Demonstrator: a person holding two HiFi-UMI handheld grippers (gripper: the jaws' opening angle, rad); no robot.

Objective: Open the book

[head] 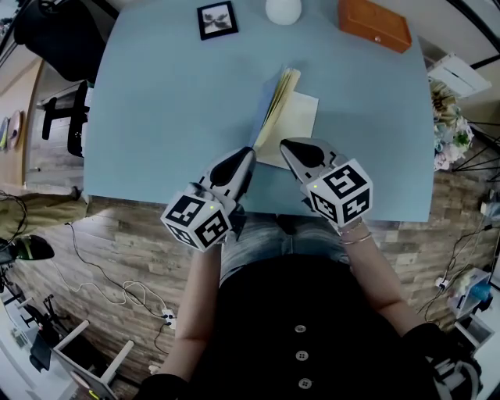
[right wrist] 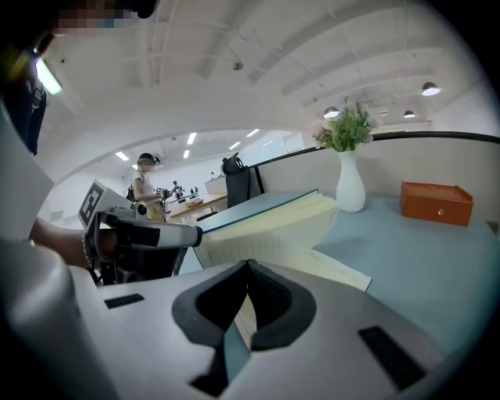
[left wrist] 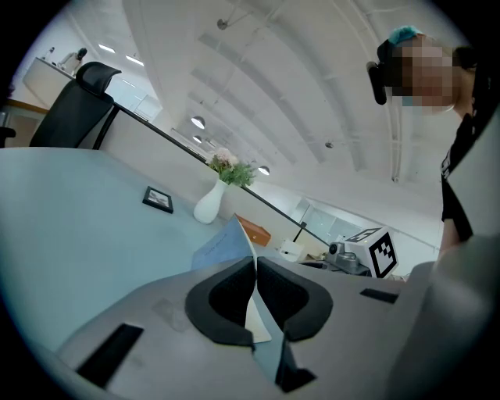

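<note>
Blue cover (left wrist: 223, 248) of the book (head: 286, 98), which lies by the table's (head: 156, 101) near edge with its spine running away from that edge, is pinched in the left gripper (head: 251, 151); right gripper (head: 286, 145), jaws together with nothing between, sits at the flat page (head: 302, 117) nearest that edge.

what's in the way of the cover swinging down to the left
Nothing visible. The left gripper pinches the book cover, and the table left of it is bare; the picture frame sits farther back.
</note>
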